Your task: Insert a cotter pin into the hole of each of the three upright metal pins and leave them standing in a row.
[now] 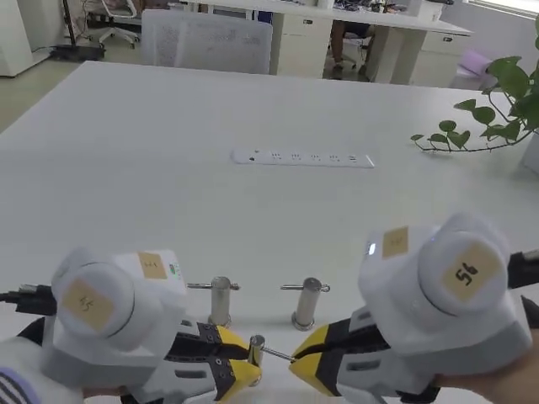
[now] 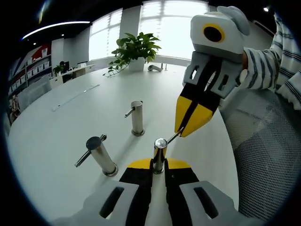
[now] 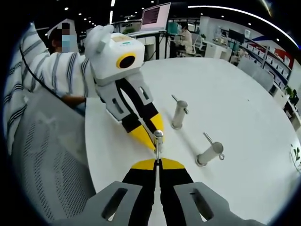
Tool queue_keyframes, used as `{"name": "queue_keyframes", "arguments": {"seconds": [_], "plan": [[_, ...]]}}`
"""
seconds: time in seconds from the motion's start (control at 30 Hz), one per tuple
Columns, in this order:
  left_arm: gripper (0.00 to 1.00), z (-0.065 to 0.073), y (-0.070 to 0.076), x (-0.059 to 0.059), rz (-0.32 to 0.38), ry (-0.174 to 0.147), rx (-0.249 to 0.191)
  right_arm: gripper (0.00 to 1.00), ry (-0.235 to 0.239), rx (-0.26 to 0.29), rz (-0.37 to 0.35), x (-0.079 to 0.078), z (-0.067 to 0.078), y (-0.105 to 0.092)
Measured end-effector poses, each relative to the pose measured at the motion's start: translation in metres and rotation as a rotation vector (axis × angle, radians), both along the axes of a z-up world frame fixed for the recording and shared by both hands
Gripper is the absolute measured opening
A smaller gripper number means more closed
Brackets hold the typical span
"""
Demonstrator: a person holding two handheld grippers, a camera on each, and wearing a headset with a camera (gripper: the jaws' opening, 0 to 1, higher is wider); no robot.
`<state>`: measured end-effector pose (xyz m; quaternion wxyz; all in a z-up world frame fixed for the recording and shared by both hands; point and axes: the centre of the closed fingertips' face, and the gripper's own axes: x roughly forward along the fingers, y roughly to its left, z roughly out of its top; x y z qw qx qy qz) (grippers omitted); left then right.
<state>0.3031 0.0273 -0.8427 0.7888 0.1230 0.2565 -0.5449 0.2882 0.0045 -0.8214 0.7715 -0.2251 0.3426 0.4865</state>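
Two metal pins (image 1: pixel 220 299) carry cotter pins (image 1: pixel 200 286); left gripper view shows left tongs (image 2: pixel 159 164) clamping third pin (image 2: pixel 160 151), right tongs (image 2: pixel 184 132) pinching loose cotter pin (image 2: pixel 173 137).

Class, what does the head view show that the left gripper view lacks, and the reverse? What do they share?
Head view adds numbered yellow stickers and a black cable. Left gripper view adds a mesh seat and a ceiling light strip. Both: the left gripper clamping the nearest metal pin, the right gripper holding a cotter pin at it, and the plant.
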Motion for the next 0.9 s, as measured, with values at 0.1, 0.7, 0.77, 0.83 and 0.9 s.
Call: {"name": "queue_keyframes", "arguments": {"seconds": [0.1,0.7,0.77,0.83,0.9], "plan": [[0.08,0.002,0.000,-0.002,0.002,0.011,-0.007,0.02,-0.003,-0.005,0.001,0.001,0.000,-0.002],[0.07,0.003,-0.003,-0.005,-0.012,0.032,-0.045,0.02,-0.022,-0.018,0.107,0.003,-0.001,0.006],[0.07,0.003,-0.004,-0.005,-0.015,0.033,-0.049,0.02,-0.014,-0.014,0.104,0.004,-0.001,0.008],[0.07,0.003,-0.006,-0.005,-0.017,0.035,-0.050,0.02,-0.014,-0.010,0.107,0.004,-0.001,0.009],[0.07,0.003,-0.008,-0.006,-0.020,0.038,-0.051,0.02,-0.015,-0.007,0.109,0.004,-0.001,0.010]]}}
